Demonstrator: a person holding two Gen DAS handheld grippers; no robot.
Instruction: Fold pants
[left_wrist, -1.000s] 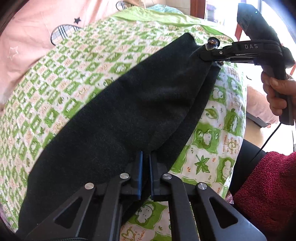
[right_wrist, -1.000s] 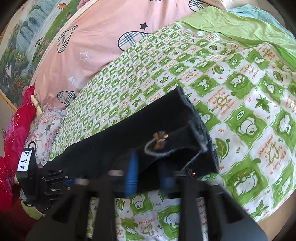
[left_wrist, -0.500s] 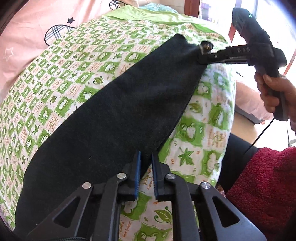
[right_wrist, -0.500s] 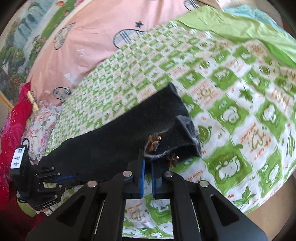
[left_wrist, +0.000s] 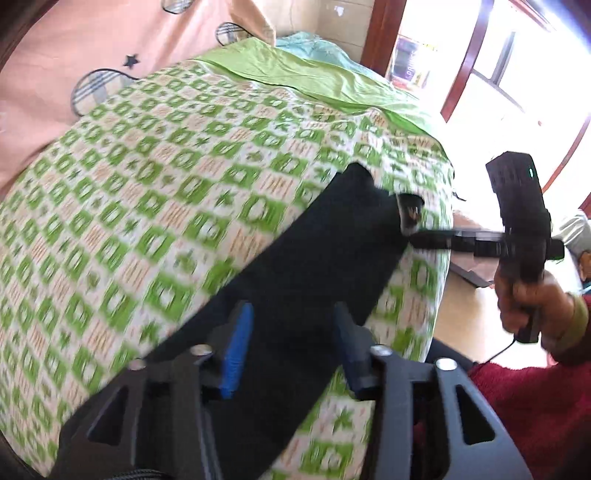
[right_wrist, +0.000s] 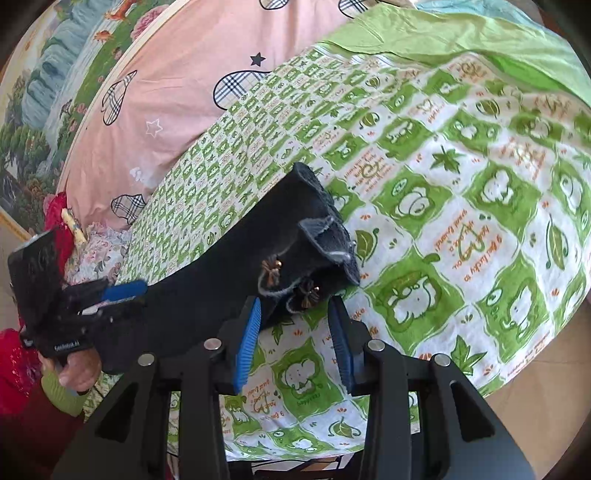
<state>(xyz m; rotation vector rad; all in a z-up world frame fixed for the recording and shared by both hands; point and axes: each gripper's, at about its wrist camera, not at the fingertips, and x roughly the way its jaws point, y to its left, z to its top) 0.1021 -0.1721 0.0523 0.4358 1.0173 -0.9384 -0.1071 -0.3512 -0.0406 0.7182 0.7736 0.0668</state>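
The black pants (left_wrist: 295, 280) lie folded lengthwise in a long strip on the green-and-white patterned bedspread (left_wrist: 147, 192). In the right wrist view the pants (right_wrist: 229, 258) end in a cuff with small bow ornaments (right_wrist: 271, 271). My left gripper (left_wrist: 290, 347) is open just above the pants, with nothing between its fingers. My right gripper (right_wrist: 295, 332) is open just short of the cuff end, empty. The right gripper also shows in the left wrist view (left_wrist: 436, 238) at the far end of the pants. The left gripper shows in the right wrist view (right_wrist: 110, 295).
A pink quilt (right_wrist: 177, 85) with plaid shapes lies at the bed's far side. A plain green sheet (left_wrist: 314, 74) covers the bed's far end. The bed edge (right_wrist: 498, 384) drops to the floor close by. Red clothing (left_wrist: 535, 406) is at the near right.
Both grippers were shut on the pants and have let go and opened. The pants now rest flat on the bedspread, and both grippers have drawn back a little.
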